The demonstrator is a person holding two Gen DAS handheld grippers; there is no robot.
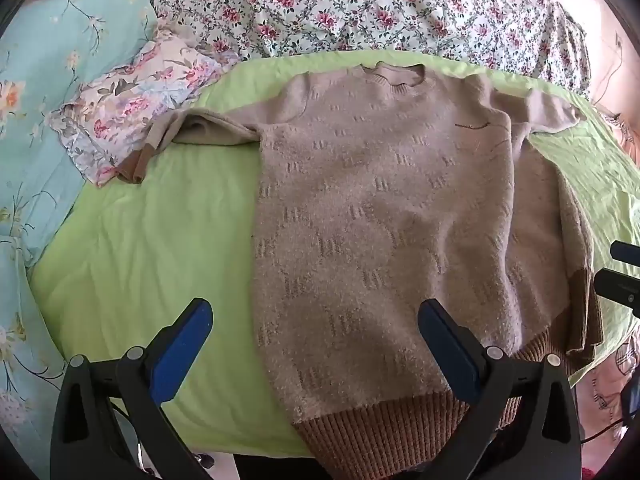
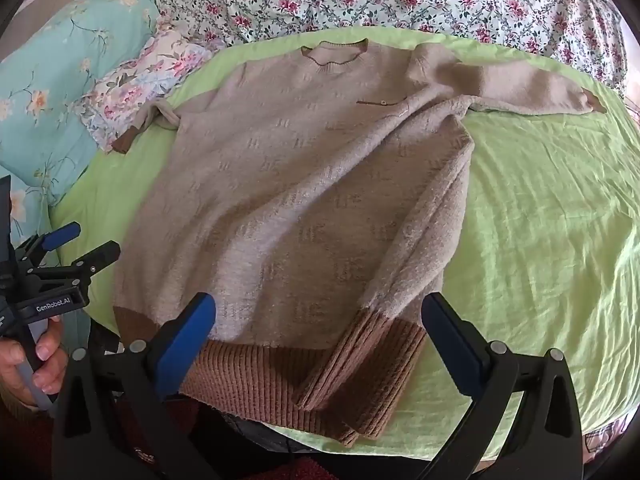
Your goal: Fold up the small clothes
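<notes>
While the fuzzy beige knit sweater (image 2: pixel 304 184) lies flat on the lime-green bedsheet (image 2: pixel 552 216), left gripper (image 1: pixel 316 344) and right gripper (image 2: pixel 320 344) hover with fingers wide apart, holding nothing.

the sweater (image 1: pixel 384 216) hem is cut off behind the left gripper (image 1: pixel 316 344) fingers in the left wrist view. its small chest label (image 2: pixel 402 112) is too small to be read. the left sleeve (image 1: pixel 200 128) cuff is partly hidden by folds.
</notes>
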